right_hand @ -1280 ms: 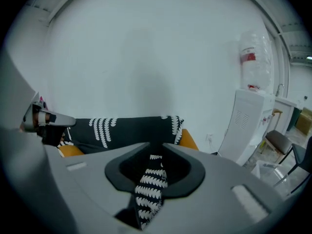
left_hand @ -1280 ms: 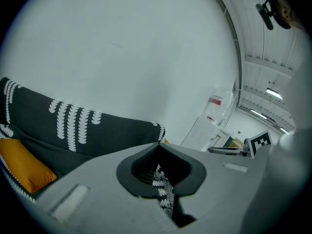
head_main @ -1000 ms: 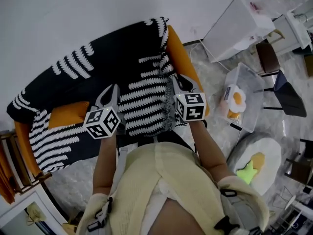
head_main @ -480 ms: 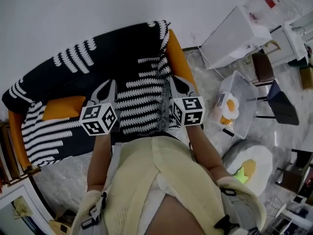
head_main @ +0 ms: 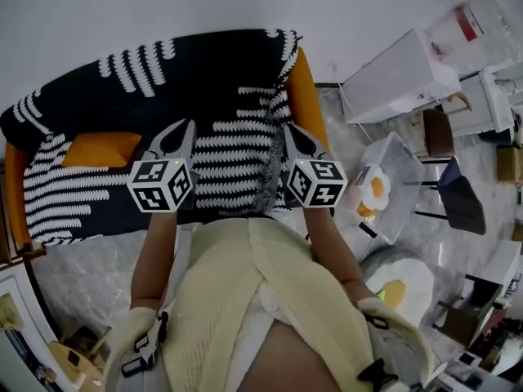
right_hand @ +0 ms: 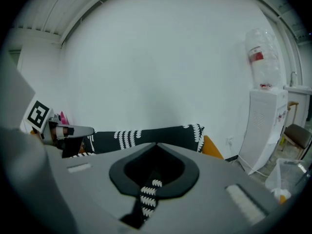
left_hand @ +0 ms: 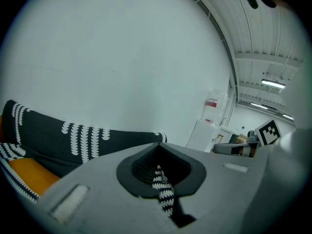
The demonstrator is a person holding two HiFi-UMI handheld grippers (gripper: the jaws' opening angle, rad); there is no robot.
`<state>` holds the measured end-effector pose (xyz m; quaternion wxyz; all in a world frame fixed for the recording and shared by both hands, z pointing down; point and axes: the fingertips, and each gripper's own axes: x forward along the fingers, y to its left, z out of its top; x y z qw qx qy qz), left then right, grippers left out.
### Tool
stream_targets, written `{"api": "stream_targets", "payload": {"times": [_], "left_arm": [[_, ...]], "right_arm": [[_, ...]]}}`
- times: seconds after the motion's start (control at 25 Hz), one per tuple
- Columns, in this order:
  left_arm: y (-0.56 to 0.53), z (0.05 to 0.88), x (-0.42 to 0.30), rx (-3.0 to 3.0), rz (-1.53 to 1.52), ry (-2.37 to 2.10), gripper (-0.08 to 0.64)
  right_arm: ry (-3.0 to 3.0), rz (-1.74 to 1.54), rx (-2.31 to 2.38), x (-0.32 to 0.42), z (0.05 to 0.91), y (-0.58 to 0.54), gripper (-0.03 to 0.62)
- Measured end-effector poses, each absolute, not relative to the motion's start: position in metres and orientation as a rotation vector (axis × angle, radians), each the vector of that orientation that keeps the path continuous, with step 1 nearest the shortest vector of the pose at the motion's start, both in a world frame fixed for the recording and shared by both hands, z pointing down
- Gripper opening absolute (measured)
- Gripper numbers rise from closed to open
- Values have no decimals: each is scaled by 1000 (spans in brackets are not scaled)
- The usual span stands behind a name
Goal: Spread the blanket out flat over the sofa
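A black blanket [head_main: 229,80] with white scalloped stripes lies over the orange sofa [head_main: 304,96], covering its back and most of the seat. An orange patch of seat [head_main: 102,148] shows at the left. My left gripper [head_main: 181,129] is over the middle of the seat, shut on a fold of the blanket. A striped strip of blanket [left_hand: 163,191] shows pinched between its jaws. My right gripper [head_main: 292,133] is near the sofa's right arm, also shut, with a strip of blanket [right_hand: 147,199] caught between its jaws.
A white cabinet [head_main: 396,76] stands right of the sofa, with a water bottle [head_main: 478,23] behind it. On the marble floor are a clear box with an egg toy [head_main: 377,190], a dark chair [head_main: 458,202] and a round egg cushion [head_main: 400,280]. A white wall rises behind the sofa.
The head view has swung, so the sofa now lies more level in the picture. Both grippers stay on the blanket over the seat, a little farther in.
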<state>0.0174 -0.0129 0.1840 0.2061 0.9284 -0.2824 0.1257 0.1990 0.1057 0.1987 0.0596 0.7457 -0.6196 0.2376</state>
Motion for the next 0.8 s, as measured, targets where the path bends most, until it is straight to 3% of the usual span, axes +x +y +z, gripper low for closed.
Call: {"api": "stream_targets", "payload": {"times": [0.8], "left_arm": [[-3, 185, -7, 2533, 320, -881, 3]], "right_arm": [[-1938, 728, 2189, 188, 196, 102, 5]]}}
